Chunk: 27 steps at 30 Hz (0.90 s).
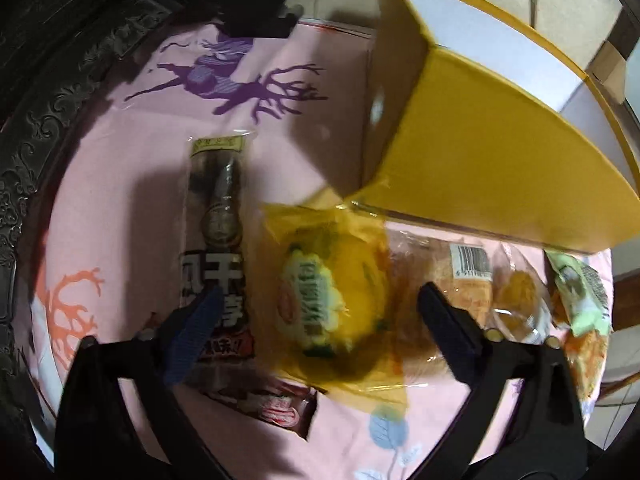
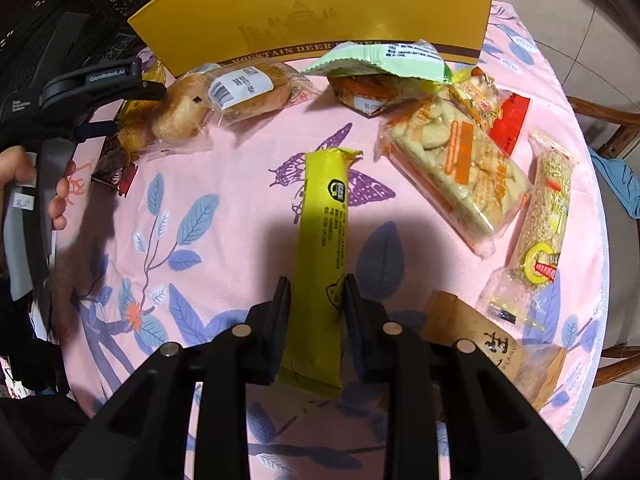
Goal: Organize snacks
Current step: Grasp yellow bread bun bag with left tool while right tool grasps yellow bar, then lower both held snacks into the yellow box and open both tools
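Note:
My left gripper [image 1: 320,320] hangs open over a yellow-wrapped round pastry [image 1: 332,300] on the pink tablecloth [image 1: 132,184]; its fingers stand either side, clear of the wrapper. A long dark packet [image 1: 218,220] lies under the left finger [image 1: 196,328]. Clear-wrapped bread with a barcode [image 1: 452,280] lies under the right one. The open yellow box [image 1: 480,140] stands just behind. In the right wrist view my right gripper [image 2: 316,300] is shut on the near end of a long yellow bar [image 2: 324,220], which points away over the cloth.
Near the box lie a green packet [image 2: 384,60], an orange-labelled biscuit pack [image 2: 456,168], a red packet [image 2: 512,120], a sesame bar [image 2: 548,216] and a brown peanut bag [image 2: 480,340]. A hand [image 2: 20,176] holds the left tool. A wooden chair [image 2: 616,128] stands beyond the table's right edge.

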{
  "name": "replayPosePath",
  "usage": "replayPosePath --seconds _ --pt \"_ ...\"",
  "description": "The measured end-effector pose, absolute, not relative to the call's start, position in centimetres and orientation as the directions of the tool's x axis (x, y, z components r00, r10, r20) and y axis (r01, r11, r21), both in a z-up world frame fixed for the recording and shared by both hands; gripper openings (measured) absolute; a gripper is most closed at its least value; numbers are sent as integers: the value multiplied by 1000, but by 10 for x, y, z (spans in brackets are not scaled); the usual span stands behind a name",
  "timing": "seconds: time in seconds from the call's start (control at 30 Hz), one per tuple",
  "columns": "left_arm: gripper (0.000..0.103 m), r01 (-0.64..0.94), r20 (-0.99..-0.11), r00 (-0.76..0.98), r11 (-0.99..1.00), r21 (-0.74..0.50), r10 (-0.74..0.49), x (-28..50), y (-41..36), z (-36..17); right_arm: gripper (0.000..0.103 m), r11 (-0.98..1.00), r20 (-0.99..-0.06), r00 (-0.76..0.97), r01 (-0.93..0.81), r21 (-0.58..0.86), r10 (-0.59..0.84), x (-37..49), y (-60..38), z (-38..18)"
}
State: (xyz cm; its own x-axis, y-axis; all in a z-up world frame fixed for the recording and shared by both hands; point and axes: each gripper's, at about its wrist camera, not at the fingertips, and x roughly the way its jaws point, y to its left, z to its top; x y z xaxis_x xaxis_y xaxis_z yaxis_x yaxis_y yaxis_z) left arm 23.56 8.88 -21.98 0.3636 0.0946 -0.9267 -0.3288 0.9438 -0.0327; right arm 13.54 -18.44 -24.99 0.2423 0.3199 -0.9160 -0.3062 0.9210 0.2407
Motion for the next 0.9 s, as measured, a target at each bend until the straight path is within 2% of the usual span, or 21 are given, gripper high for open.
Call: replayPosePath --seconds 0.03,0.07,0.17,0.23,0.3,0.37,0.47,0.53,0.73,0.9 --pt "71 -337 -922 373 941 -29 105 234 92 -217 30 921 -916 242 -305 240 319 136 -184 -249" --pt "49 -335 -917 389 940 -59 81 233 95 -215 30 923 -917 242 -304 238 316 136 -183 -249" --pt "49 -328 -927 371 942 -76 54 232 98 -218 35 924 -918 240 -299 238 315 138 -180 -248" --pt "48 -287 -954 296 957 -47 42 235 90 -234 48 920 -919 235 -311 237 317 138 -173 -248" --pt "52 -255 -948 306 967 9 89 235 82 -241 54 917 -922 234 -332 222 308 137 -161 -250" --pt "50 -275 -943 323 961 -5 87 233 83 -243 54 921 -928 247 -344 184 278 134 -154 -250" --pt "40 -274 -938 336 962 -15 81 224 85 -243 47 927 -923 268 -328 184 278 132 -153 -249" --pt "39 -269 -938 342 962 -42 54 211 86 -241 24 932 -920 281 -312 184 275 133 -158 -250" --pt "39 -199 -917 396 971 -131 -43 147 79 -209 21 932 -906 295 -287 220 305 137 -167 -247" --pt "39 -112 -886 452 979 -172 -104 107 54 -169 21 913 -858 386 -353 203 340 124 -162 -208"
